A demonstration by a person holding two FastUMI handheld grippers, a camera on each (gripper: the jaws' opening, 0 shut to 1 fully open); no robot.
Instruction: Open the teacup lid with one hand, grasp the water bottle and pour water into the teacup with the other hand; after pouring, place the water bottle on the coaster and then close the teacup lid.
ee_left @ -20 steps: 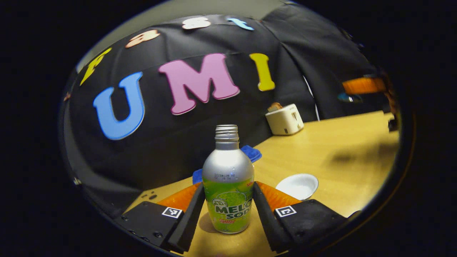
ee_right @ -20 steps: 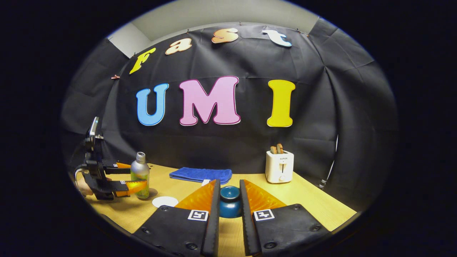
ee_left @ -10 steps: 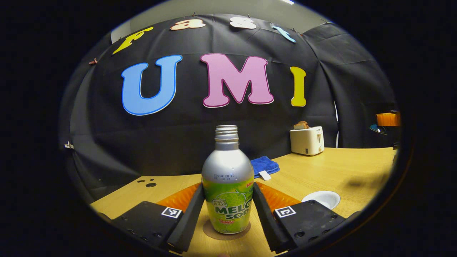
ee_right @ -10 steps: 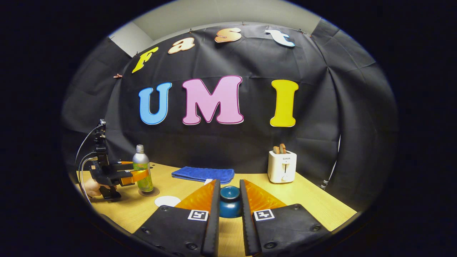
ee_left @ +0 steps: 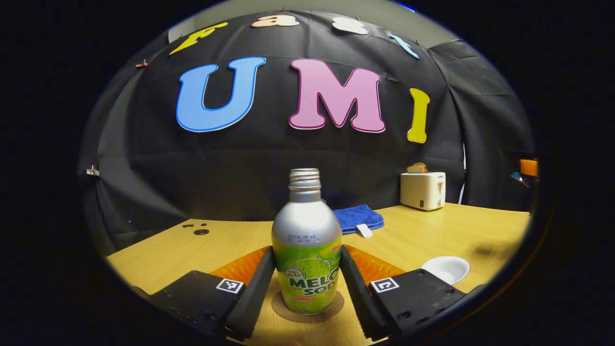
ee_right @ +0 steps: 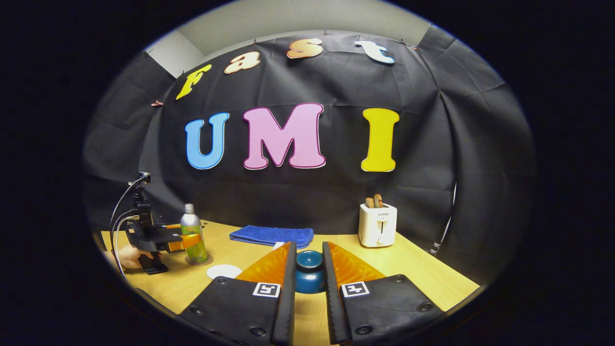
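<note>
A silver bottle with a green label stands upright with its base on the round brown coaster. My left gripper is shut on the bottle's label, one finger on each side. The shallow white teacup sits uncovered on the table to the right of it. In the right gripper view my right gripper is shut on the dark teal lid, held above the table. Far left in that view are the bottle, the coaster, the left gripper with a hand behind it, and the teacup.
A folded blue cloth lies near the back wall. A white toaster with toast in it stands at the back right. The wooden table ends close to the black wall, and small holes mark its left part.
My left gripper has levelled out and brought the bottle down from a tilted hold onto the coaster. My right gripper has kept the lid nearly still.
</note>
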